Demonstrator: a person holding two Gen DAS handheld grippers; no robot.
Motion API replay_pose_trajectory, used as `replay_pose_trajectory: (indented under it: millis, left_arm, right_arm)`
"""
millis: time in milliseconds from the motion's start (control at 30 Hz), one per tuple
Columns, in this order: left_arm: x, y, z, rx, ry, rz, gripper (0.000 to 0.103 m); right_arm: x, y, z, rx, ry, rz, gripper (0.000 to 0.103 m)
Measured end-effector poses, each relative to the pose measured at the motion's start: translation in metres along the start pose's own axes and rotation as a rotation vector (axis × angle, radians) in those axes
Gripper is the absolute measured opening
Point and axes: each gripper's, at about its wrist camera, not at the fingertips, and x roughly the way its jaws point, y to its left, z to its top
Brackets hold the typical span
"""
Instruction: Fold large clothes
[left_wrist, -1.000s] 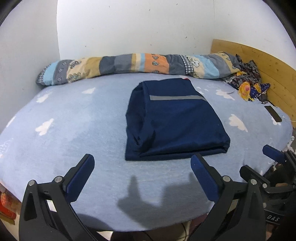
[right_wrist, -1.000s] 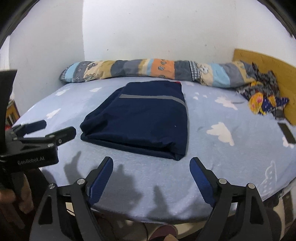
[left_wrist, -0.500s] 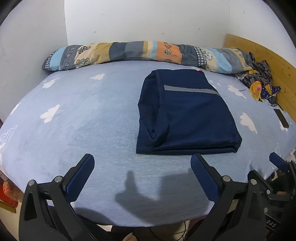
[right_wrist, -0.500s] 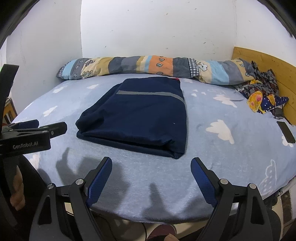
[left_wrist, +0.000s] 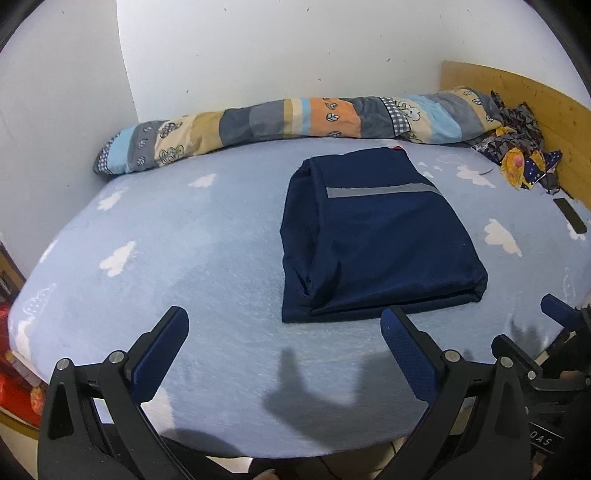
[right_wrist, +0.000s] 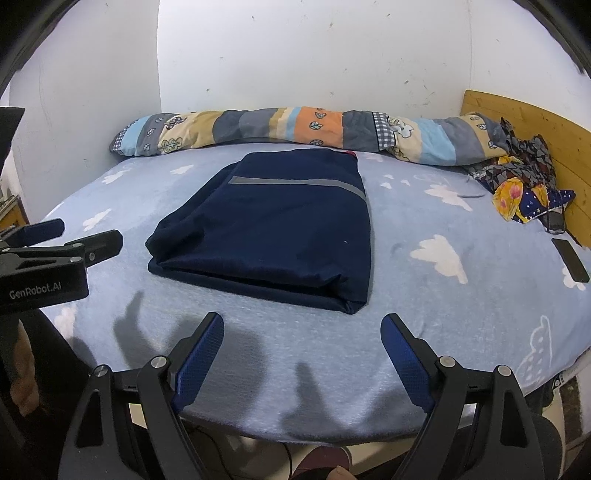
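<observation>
Trouble, if any came, would likely have come from the garment's (left_wrist: 376, 236) loose left edge, where the layers bulged and gaped near the front corner; a nudge or lift there could have spilled the fold open. Both grippers hung over the bed's (left_wrist: 166, 236) near edge, short of the cloth. The left gripper (left_wrist: 284, 354) had its fingers spread wide, holding nothing, and the right gripper (right_wrist: 301, 354) likewise. The garment lay mid-bed as a thick navy rectangle, a grey stripe across its far part, the right edge neat.
</observation>
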Motion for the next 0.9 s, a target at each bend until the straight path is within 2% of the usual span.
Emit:
replay_pose_trajectory:
  millis: [133, 900]
  left_arm:
    - [-0.0002, -0.0045, 0.0000, 0.034, 0.001, 0.042, 0.103]
    - [0.0074, -0.0072, -0.0015, 0.045, 0.063, 0.071, 0.103]
  right_arm:
    - [0.0010, -0.0021, 0.0000, 0.003, 0.002, 0.001, 0.089]
    - [0.0048, -0.0041, -0.0015, 0.002, 0.012, 0.005, 0.089]
